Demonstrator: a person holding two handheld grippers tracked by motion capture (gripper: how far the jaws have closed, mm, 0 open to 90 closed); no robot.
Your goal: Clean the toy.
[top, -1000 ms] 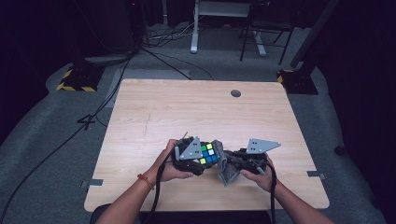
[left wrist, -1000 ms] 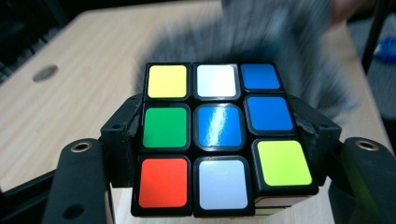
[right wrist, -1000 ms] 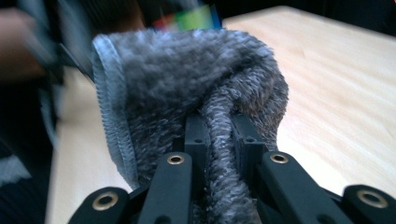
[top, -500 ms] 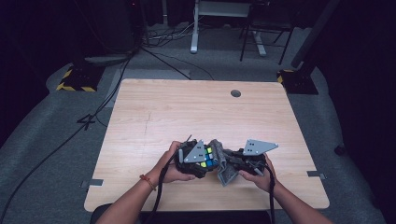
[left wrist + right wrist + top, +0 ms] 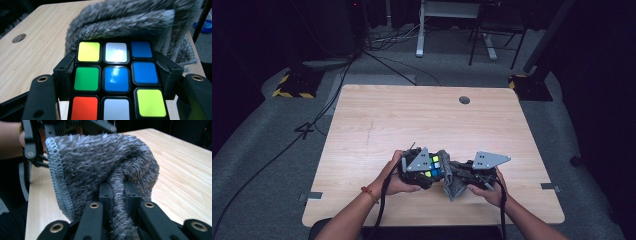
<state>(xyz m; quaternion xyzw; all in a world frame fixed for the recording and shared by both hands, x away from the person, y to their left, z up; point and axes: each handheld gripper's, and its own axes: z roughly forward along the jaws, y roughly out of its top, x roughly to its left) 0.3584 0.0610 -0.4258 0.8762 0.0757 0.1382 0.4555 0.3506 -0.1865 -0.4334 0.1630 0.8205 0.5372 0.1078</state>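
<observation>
High view: left hand-held gripper point(image 5: 424, 169) holds a colour cube point(image 5: 432, 167) just above the near middle of the surface point(image 5: 412, 115); right hand-held gripper point(image 5: 462, 175) is right beside it w/ a grey cloth point(image 5: 451, 180) bunched between the two. No containers anywhere on the surface, so nothing to report inside any. Left gripper view: jaws clamp the cube point(image 5: 116, 77) by its left & right sides, nearly as tight as they go, pads pressing on the middle row; they've just been opening a touch, cube still between them. The cloth point(image 5: 125, 22) presses on the cube's far edge. Right gripper view: right jaws are pinched shut on a fold of the cloth point(image 5: 100, 170), rest of it draped over the jaw tips toward the left hand-held gripper point(image 5: 32, 142). Risks, as I judge them: if the left grip loosens more while the cloth rubs, the cube could twist or drop to the surface; hard rubbing may turn a layer & jam it; the thin pinch on the cloth may slip, leaving bare jaws to scrape the stickers.
</observation>
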